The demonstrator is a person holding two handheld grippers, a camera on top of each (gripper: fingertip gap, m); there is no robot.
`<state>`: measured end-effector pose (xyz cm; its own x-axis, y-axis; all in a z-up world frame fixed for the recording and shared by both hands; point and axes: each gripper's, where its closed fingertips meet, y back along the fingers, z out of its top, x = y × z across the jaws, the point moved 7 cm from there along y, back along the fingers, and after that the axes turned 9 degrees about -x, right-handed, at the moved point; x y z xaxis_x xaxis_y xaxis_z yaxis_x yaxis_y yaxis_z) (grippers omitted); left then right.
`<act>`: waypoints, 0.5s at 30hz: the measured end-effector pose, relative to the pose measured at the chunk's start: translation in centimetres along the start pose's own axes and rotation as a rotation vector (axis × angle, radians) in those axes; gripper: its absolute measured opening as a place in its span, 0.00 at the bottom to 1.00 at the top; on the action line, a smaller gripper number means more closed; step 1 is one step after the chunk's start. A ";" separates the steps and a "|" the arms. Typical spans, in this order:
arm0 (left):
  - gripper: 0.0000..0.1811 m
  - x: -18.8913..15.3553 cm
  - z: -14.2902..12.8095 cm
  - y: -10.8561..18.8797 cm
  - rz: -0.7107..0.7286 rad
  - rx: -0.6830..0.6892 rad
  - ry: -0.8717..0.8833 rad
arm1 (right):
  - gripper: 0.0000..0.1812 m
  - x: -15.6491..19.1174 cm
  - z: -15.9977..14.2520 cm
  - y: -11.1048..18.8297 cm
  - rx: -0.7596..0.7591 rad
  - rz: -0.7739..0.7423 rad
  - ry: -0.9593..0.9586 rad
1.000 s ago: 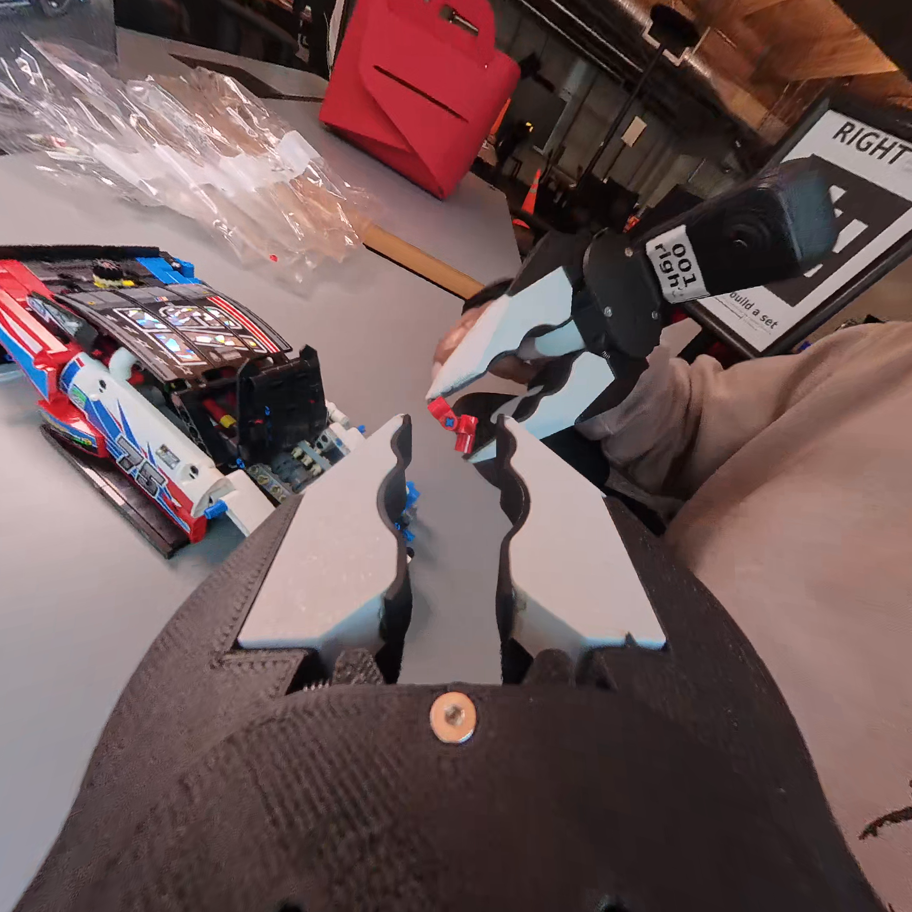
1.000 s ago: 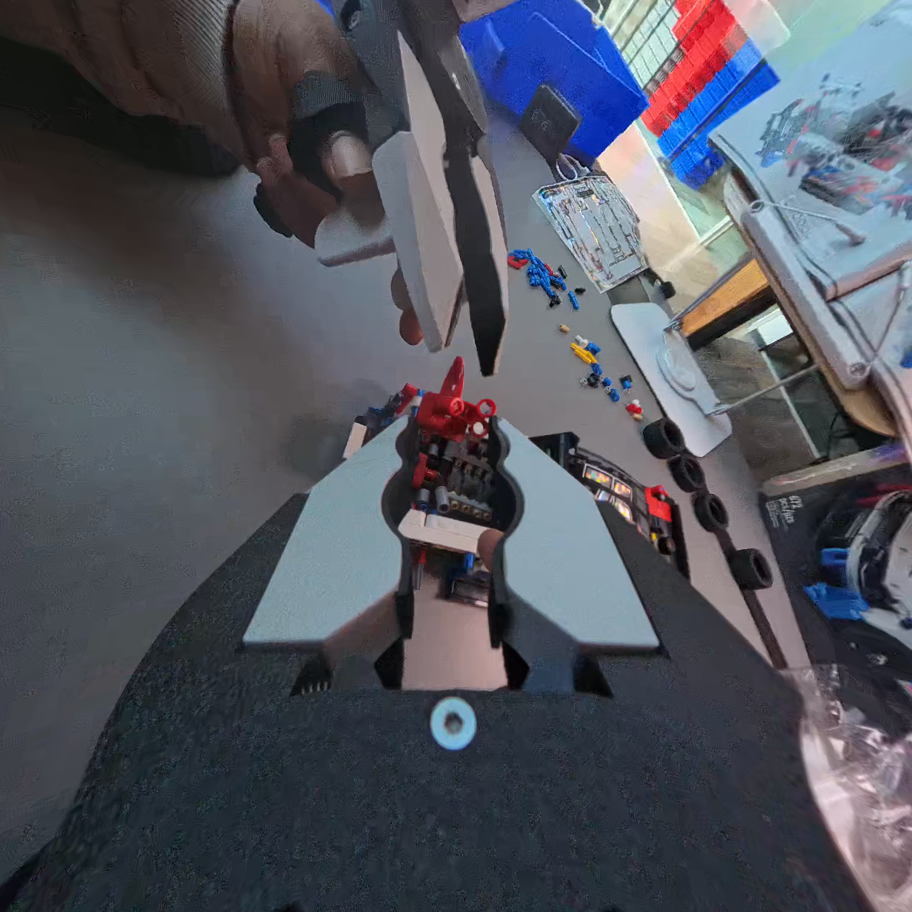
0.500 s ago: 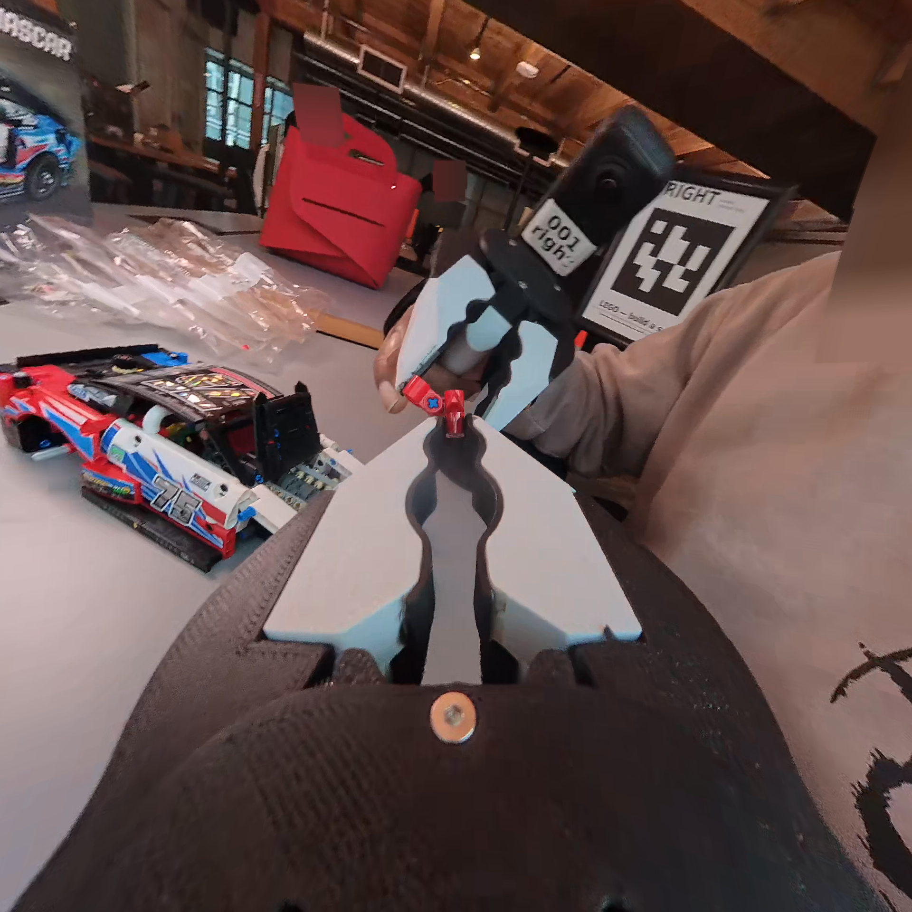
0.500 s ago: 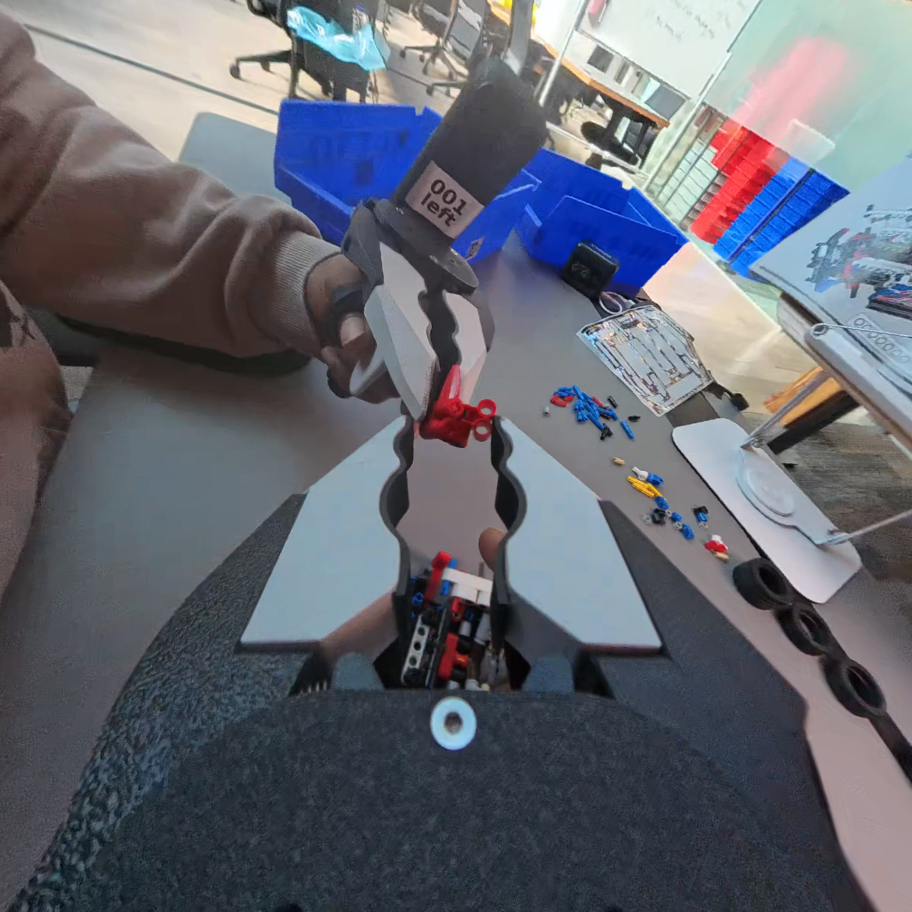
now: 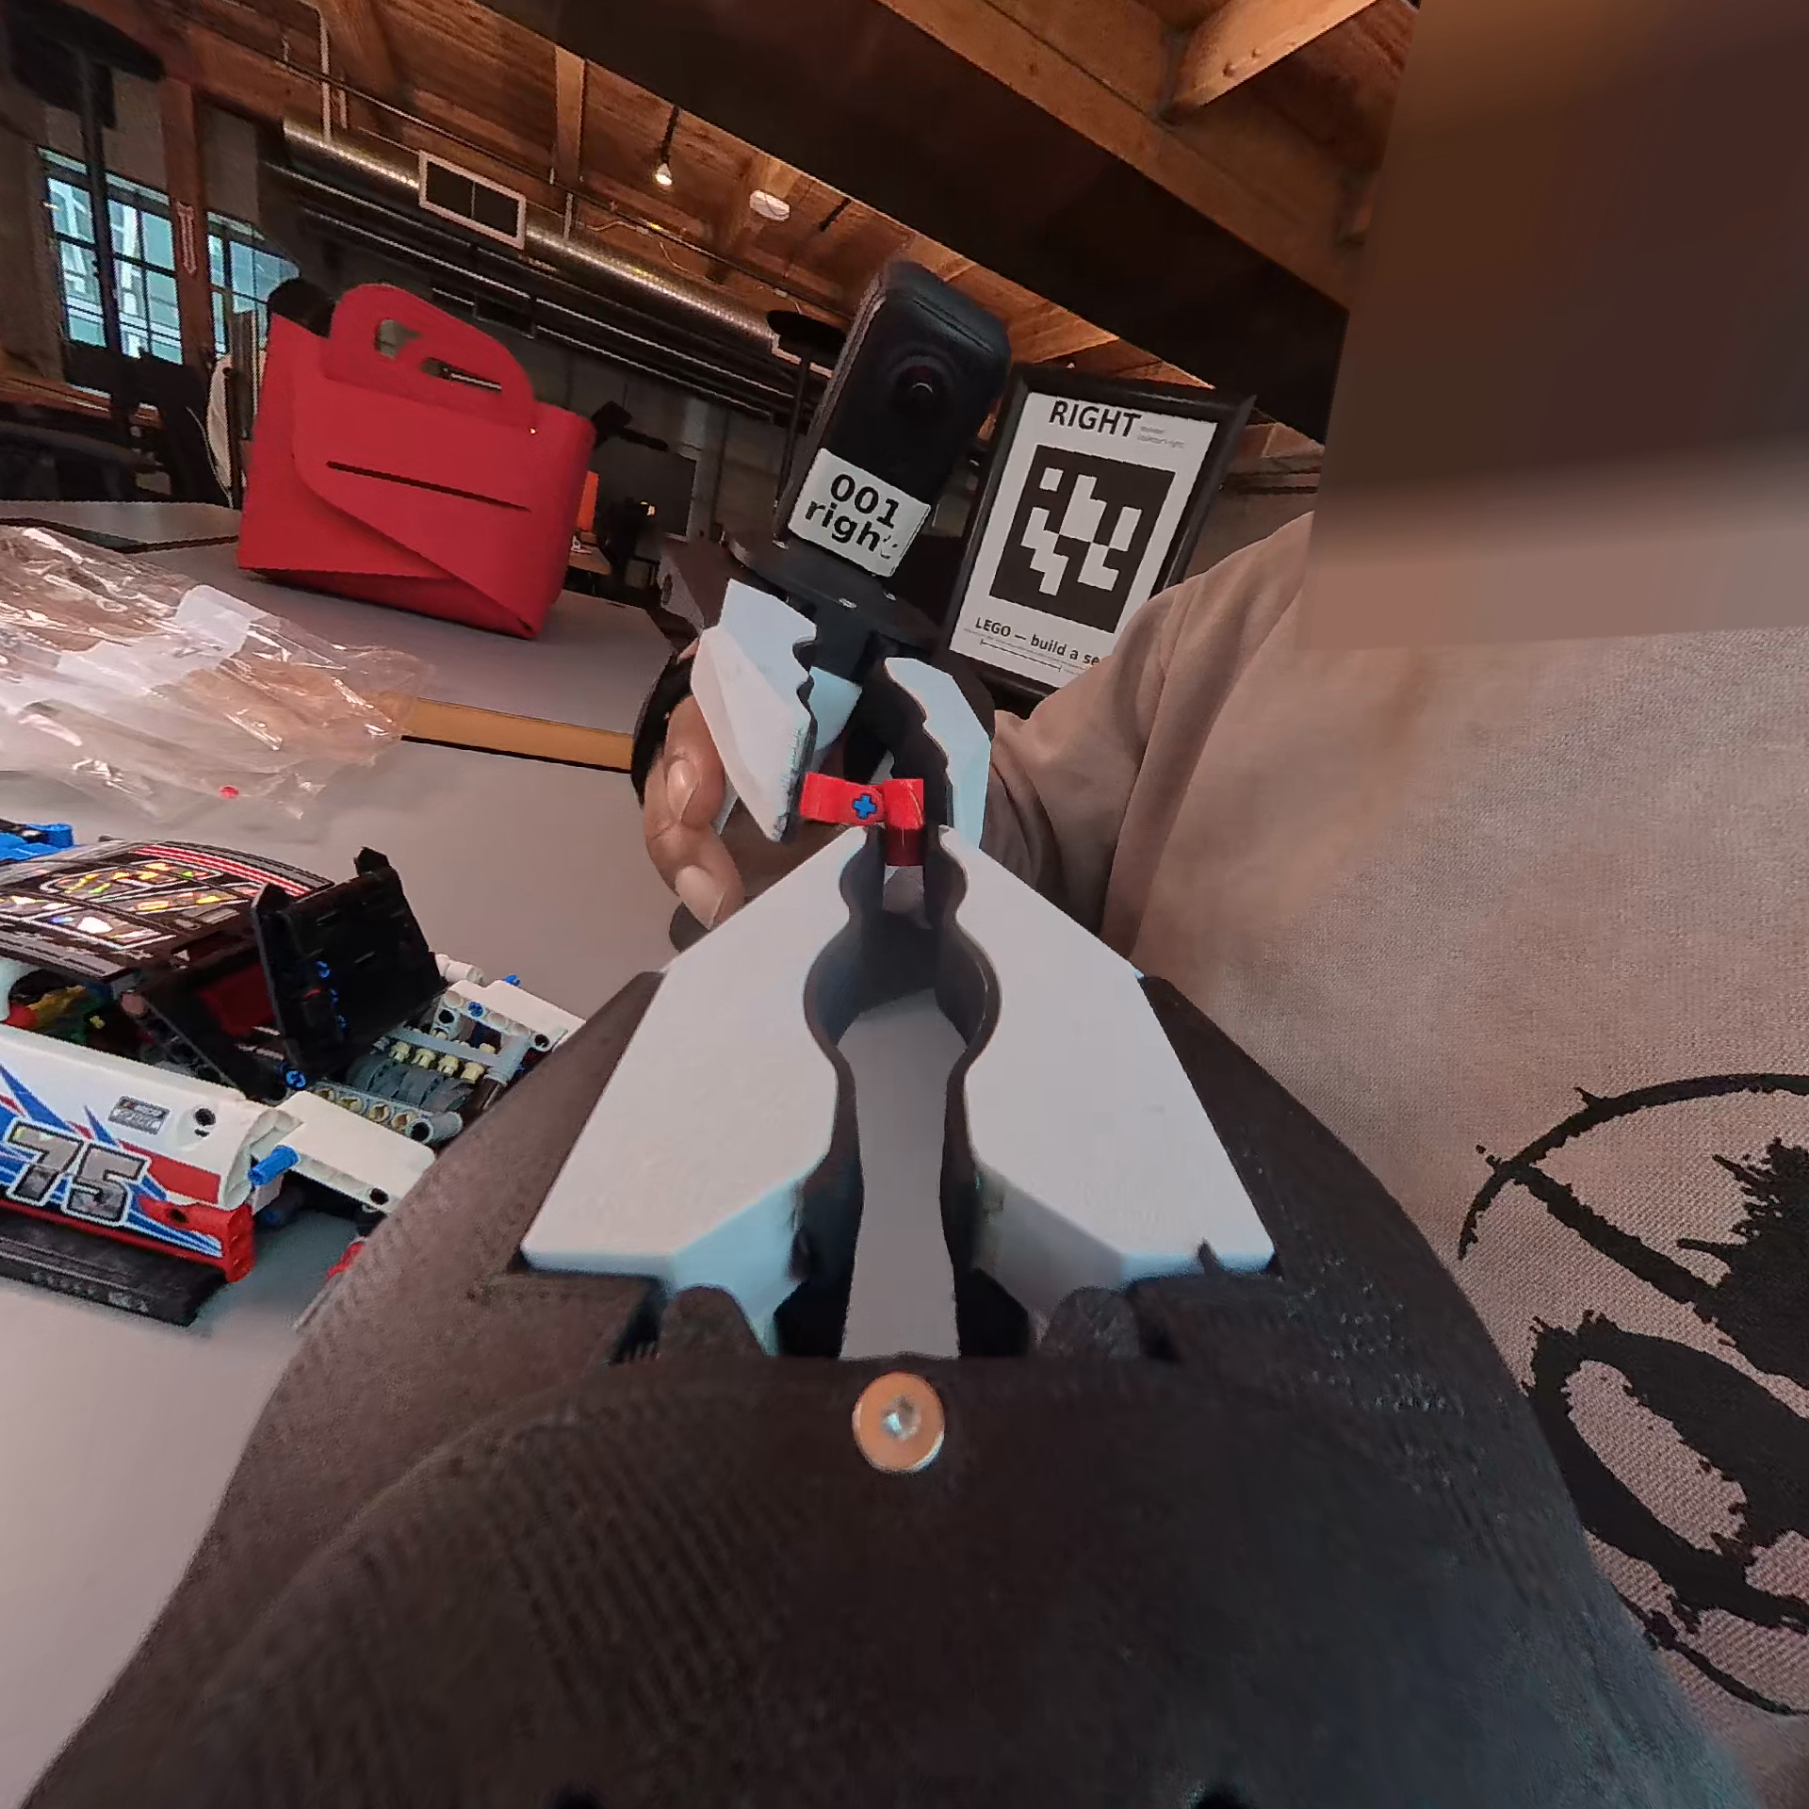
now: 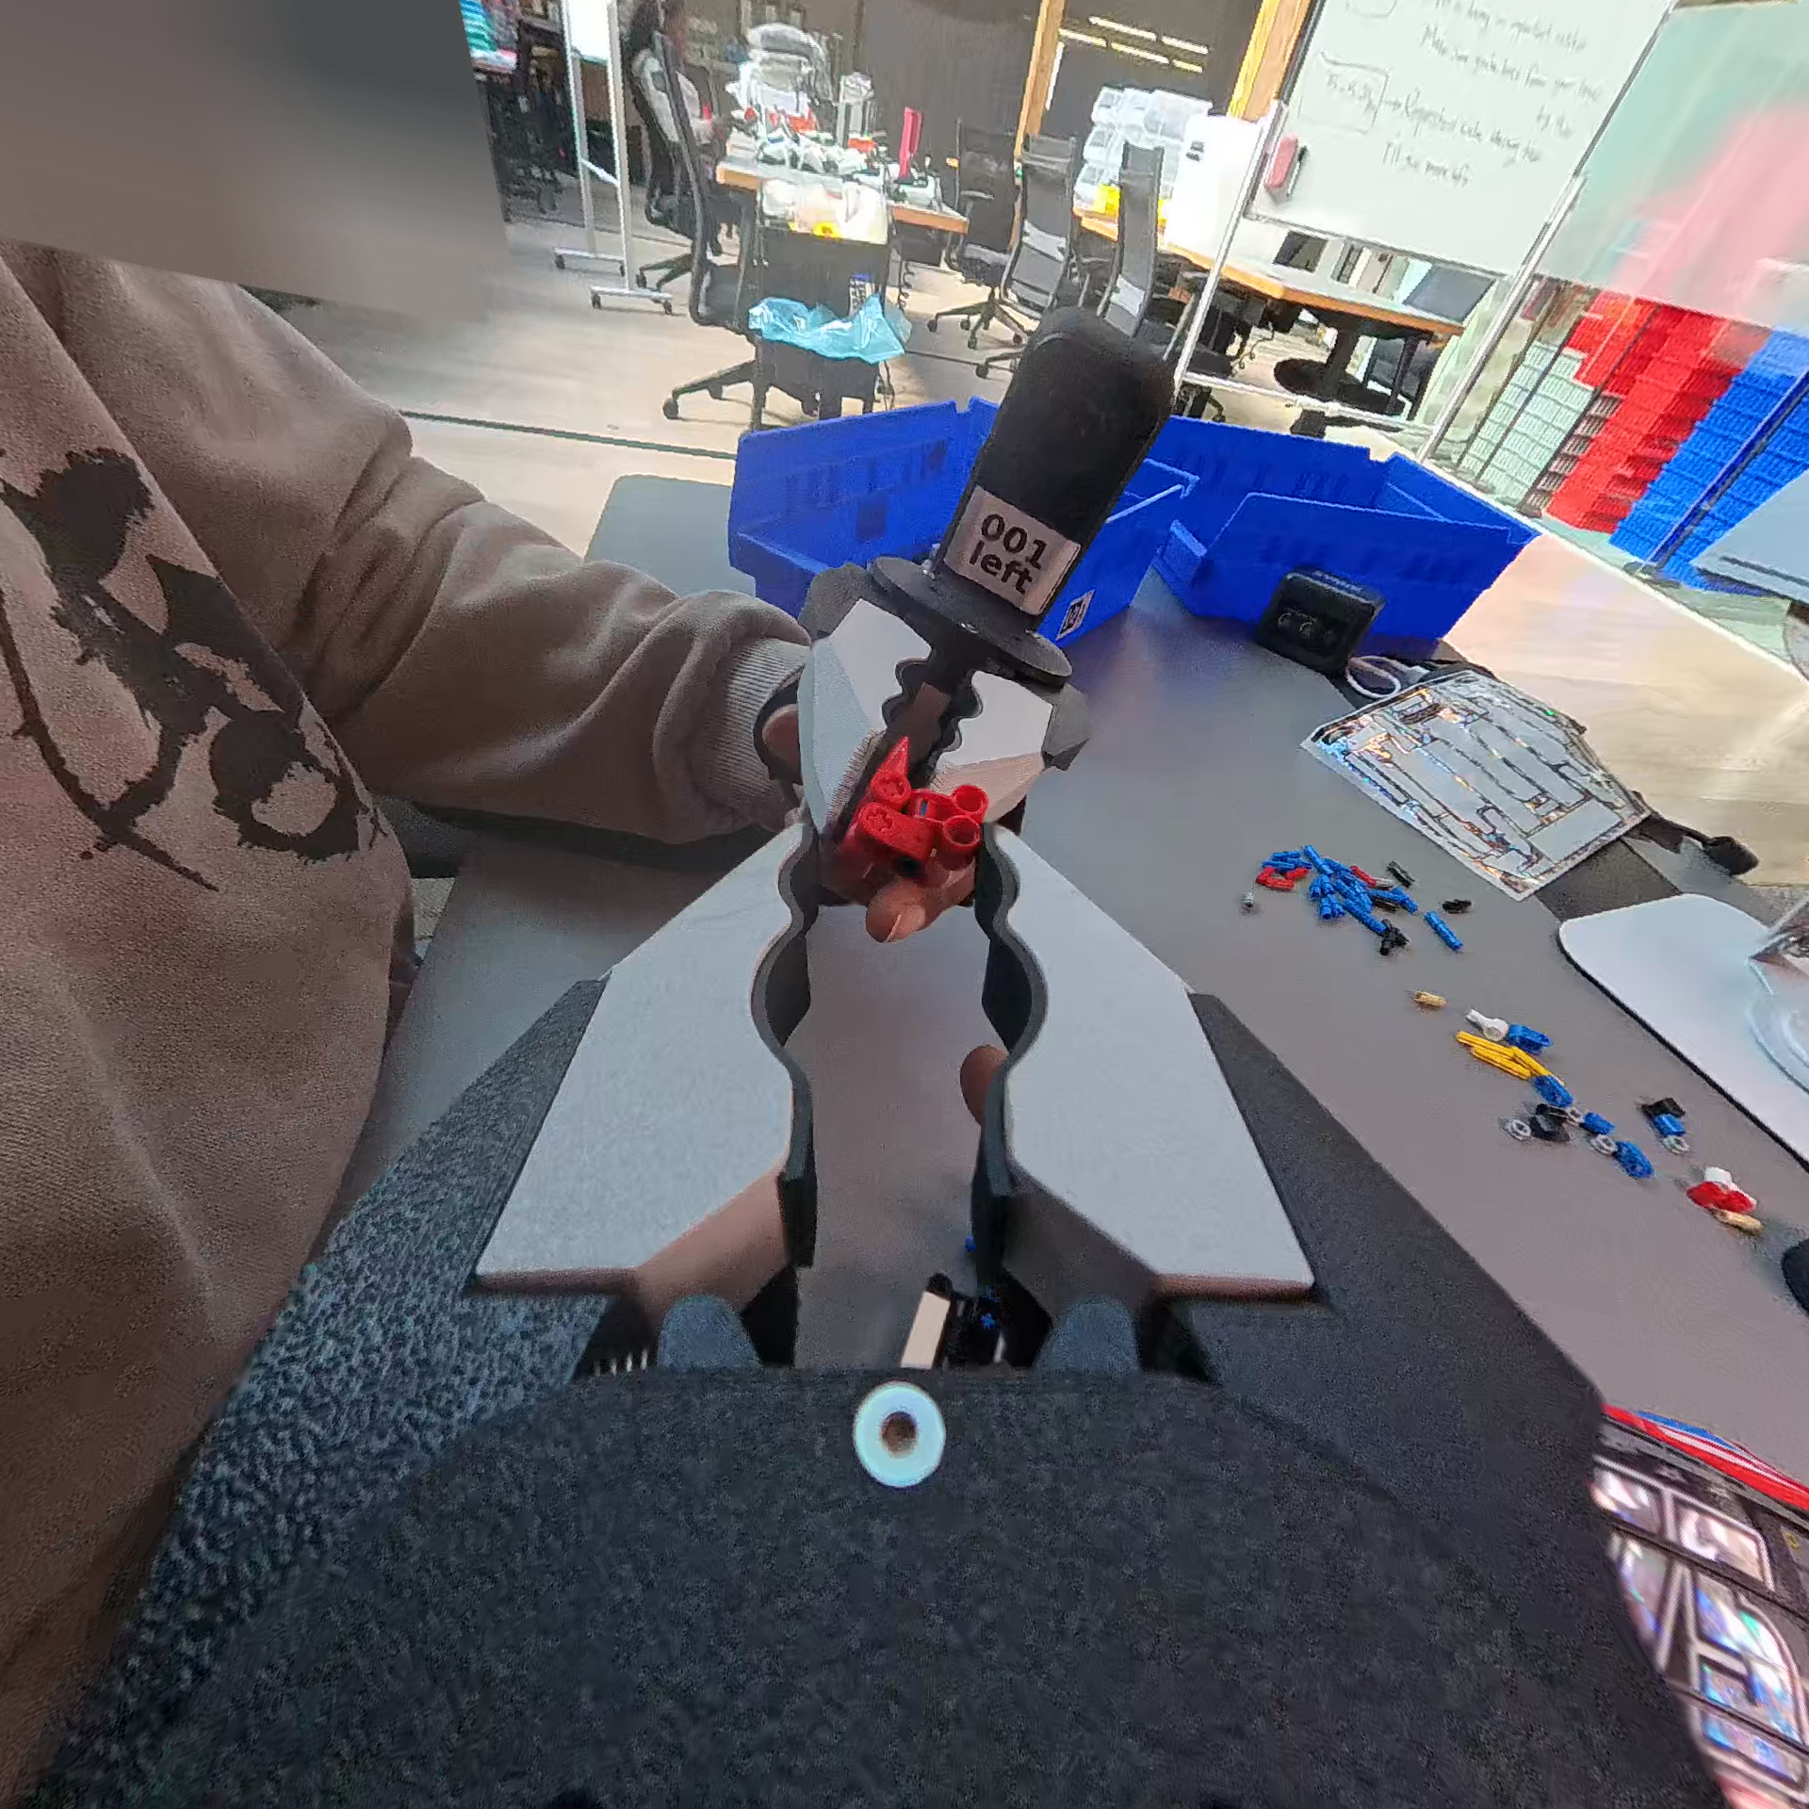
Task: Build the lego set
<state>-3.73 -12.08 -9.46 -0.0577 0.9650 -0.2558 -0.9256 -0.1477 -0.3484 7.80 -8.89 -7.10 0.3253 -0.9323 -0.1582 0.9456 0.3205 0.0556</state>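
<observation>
Held up above the grey table [image 6: 1224, 783], the two grippers meet tip to tip on a small red lego connector piece with a blue cross pin [image 5: 866, 808]. The left gripper [image 5: 896, 861] has its jaws together, pinching the piece's lower end. The right gripper [image 6: 896, 842] grips the same piece across its wider part, jaws closed onto it.

Beside the left gripper lies the half-built red, white and blue lego race car [image 5: 176, 1077]. Loose blue, yellow and black small parts [image 6: 1370, 896] are scattered near the right gripper, a silver sticker sheet [image 6: 1478, 778] past them. Farther back sit crumpled clear plastic bags [image 5: 166, 675], a red felt bag [image 5: 411, 509], blue bins [image 6: 1321, 548] and a framed printed sign [image 5: 1087, 529]. Both grippers carry white labels.
</observation>
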 end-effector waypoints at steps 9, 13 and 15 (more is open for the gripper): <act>0.03 0.4 -0.2 0.0 -0.044 -0.112 0.079 | 0.13 -0.3 -0.6 0.0 -0.105 0.039 -0.279; 0.03 1.0 0.1 0.4 0.013 -0.139 0.093 | 0.13 -1.1 -0.8 0.0 -0.130 -0.022 -0.247; 0.03 1.2 0.2 0.6 0.032 -0.153 0.105 | 0.11 -1.4 -0.9 0.0 -0.116 -0.060 -0.192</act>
<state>-4.41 -10.95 -9.79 -0.0392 0.9328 -0.3584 -0.8559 -0.2164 -0.4696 7.33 -7.49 -7.76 0.2727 -0.9615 0.0335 0.9607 0.2702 -0.0641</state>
